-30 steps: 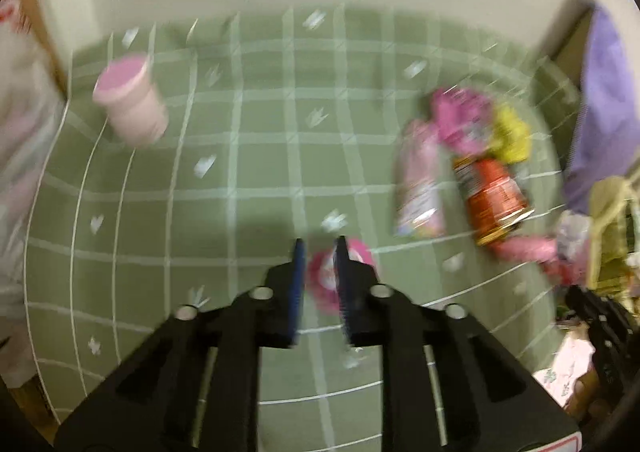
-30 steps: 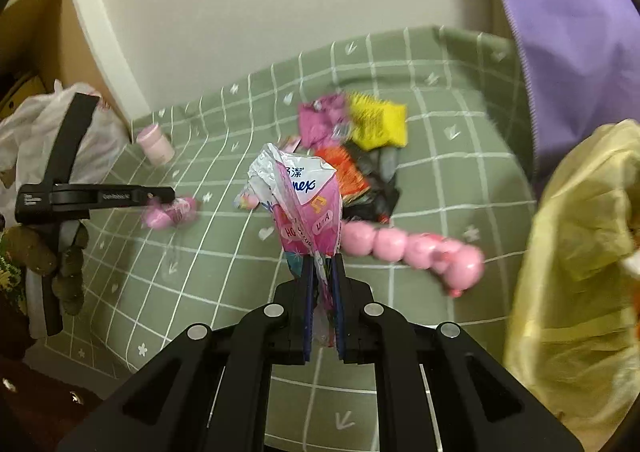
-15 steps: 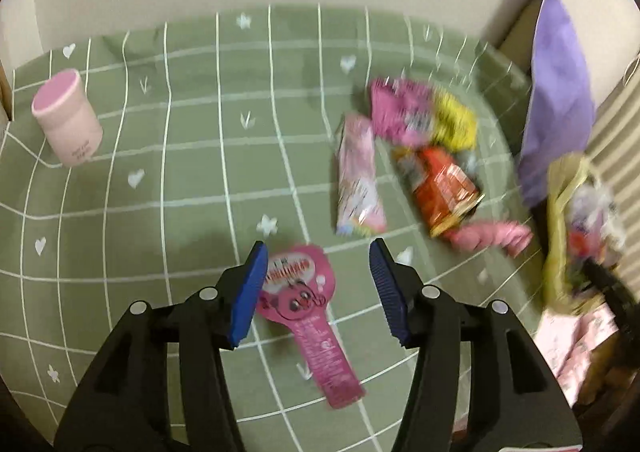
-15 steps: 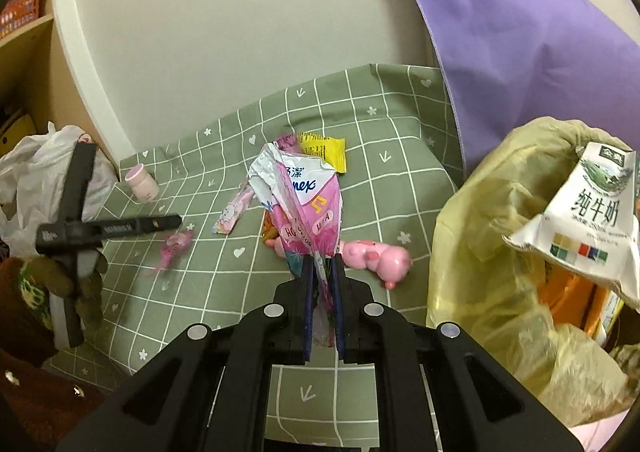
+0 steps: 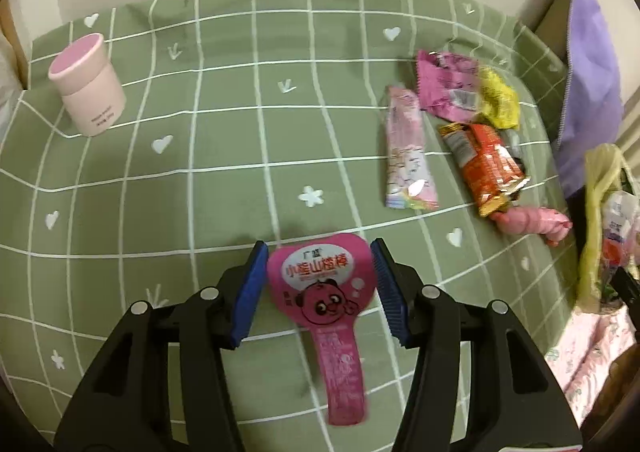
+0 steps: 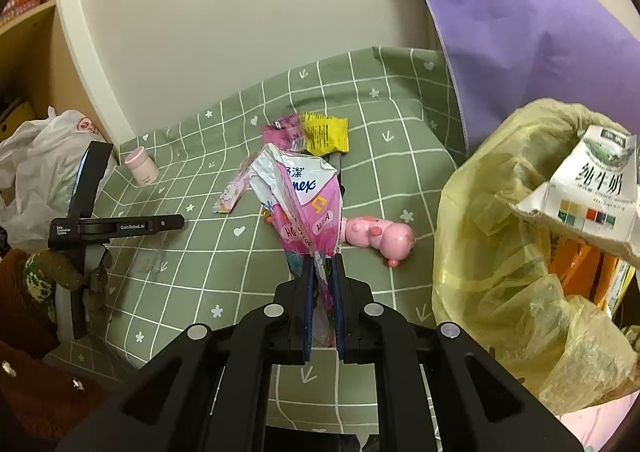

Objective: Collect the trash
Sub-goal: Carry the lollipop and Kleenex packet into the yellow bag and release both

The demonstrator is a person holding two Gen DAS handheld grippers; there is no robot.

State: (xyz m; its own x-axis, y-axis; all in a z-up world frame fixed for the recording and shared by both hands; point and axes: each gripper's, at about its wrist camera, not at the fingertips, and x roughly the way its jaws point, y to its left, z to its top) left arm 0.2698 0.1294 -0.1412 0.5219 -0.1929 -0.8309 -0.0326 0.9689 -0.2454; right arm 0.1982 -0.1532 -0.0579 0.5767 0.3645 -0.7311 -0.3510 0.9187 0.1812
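Observation:
My left gripper point(image 5: 318, 252) is open, its blue pads either side of a pink paddle-shaped candy wrapper point(image 5: 325, 292) lying flat on the green checked bedsheet point(image 5: 224, 156). My right gripper point(image 6: 322, 264) is shut on a pink-and-white tissue pack wrapper point(image 6: 302, 200), held upright above the sheet, left of the yellow trash bag point(image 6: 504, 252). The bag holds a milk carton point(image 6: 592, 192). More wrappers lie on the sheet: a long pink one point(image 5: 406, 152), a magenta one point(image 5: 446, 86), a yellow one point(image 5: 498, 98), an orange-red one point(image 5: 486, 164).
A pink pig toy point(image 6: 378, 234) lies near the bag, also in the left wrist view point(image 5: 532, 222). A pink jar point(image 5: 86, 84) stands at the sheet's far left. A purple pillow point(image 6: 520, 32) leans on the wall. A white plastic bag point(image 6: 44, 156) sits left of the bed.
My left gripper opened and let the pink paddle wrapper down onto the sheet, then moved closer over it. My right gripper carried the tissue wrapper rightward, beside the yellow bag.

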